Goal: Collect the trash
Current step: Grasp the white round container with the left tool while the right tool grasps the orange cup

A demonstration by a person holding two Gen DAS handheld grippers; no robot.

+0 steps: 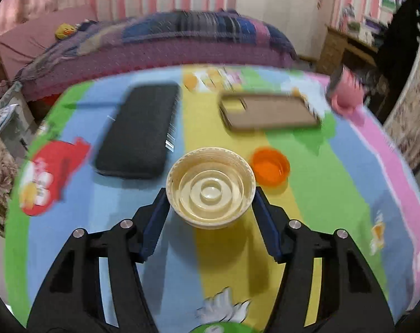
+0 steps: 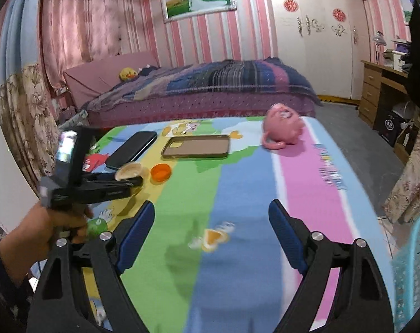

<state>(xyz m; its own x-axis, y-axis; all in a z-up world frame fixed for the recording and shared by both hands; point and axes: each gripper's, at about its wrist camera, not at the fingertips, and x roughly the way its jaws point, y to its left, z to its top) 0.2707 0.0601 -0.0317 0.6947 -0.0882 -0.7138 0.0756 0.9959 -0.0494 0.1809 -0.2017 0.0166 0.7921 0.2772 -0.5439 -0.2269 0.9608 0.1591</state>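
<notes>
While the left gripper (image 1: 211, 194) tilts down, fingers seemingly clamping the cream lid (image 1: 210, 187), right gripper (image 2: 211, 219) gapes.

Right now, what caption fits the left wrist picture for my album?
Left gripper clamps a cream lid beside an orange cap on the striped cloth.

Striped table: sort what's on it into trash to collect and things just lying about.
Trash:
- cream lid, between the left claw tips
- orange cap
- blue basket, probably the bin

Lying about:
- black phone
- phone case
- pink mug
</notes>
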